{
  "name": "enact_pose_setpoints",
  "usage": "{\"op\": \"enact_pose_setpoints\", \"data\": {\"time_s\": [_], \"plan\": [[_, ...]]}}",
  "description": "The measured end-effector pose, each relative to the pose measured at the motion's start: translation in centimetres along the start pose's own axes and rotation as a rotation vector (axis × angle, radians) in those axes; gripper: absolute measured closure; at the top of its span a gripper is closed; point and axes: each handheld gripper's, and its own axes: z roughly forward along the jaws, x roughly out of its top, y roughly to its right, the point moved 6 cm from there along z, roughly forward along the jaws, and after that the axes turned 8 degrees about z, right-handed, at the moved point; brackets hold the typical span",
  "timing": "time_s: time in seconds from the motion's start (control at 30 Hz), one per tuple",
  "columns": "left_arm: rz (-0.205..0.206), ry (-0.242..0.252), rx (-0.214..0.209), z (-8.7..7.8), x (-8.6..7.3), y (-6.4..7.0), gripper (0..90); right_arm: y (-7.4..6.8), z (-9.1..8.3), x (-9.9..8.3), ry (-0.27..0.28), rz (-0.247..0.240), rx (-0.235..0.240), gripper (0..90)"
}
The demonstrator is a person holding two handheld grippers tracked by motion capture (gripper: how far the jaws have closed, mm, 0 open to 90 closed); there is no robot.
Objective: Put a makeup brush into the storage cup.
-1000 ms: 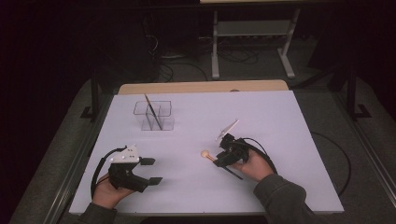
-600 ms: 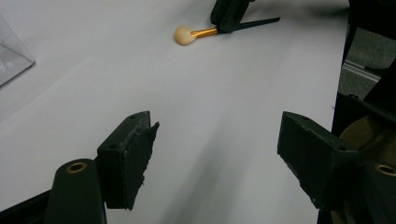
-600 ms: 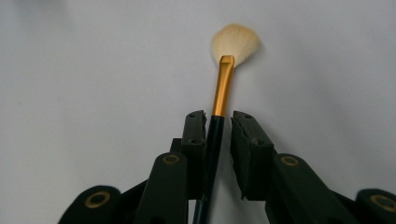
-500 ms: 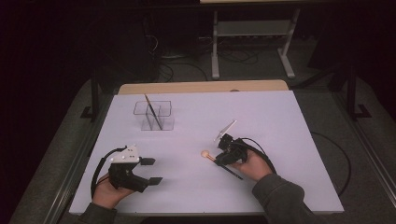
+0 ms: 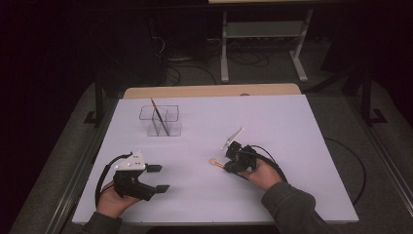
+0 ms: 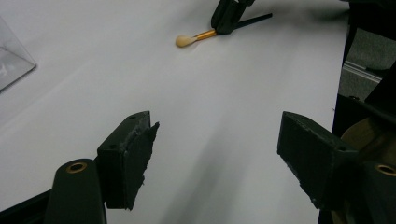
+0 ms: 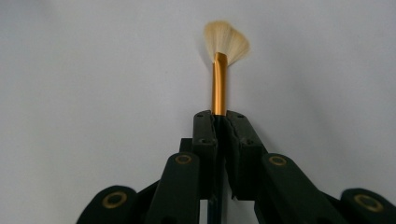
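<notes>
Lab bench, dim room: my white table (image 5: 292,126) near, metal rack (image 5: 263,34) and loose floor cables (image 5: 185,73) far behind, dark surroundings.

A white table (image 5: 292,126) stands in a dark room; grey carpet, cables and a metal stand (image 5: 263,34) behind

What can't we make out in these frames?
- Brush: in the right gripper view the right gripper covers the handle's rear.
- Clear organizer: too small in the high view to identify the stick in it; cut by the frame edge in the left gripper view.
</notes>
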Motion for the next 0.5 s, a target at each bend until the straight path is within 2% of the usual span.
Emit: {"op": "enact_pose_setpoints", "data": {"time_s": [0.07, 0.2, 0.33, 0.5], "plan": [[0.0, -0.001, -0.003, 0.04, 0.02, 0.07, 25.9, -0.09, 0.03, -0.04, 0.006, -0.01, -0.015, 82.2], [-0.003, -0.002, -0.008, 0.19, -0.01, 0.17, 25.9, -0.1, 0.02, -0.03, 0.005, -0.012, -0.015, 82.7], [-0.005, -0.002, -0.012, 0.24, -0.03, 0.15, 25.9, 0.01, 0.02, -0.04, 0.008, -0.01, -0.001, 82.8], [0.001, -0.011, -0.019, 0.35, -0.11, 0.18, 25.7, 0.29, -0.03, -0.06, 0.009, 0.017, 0.031, 82.8]]}}
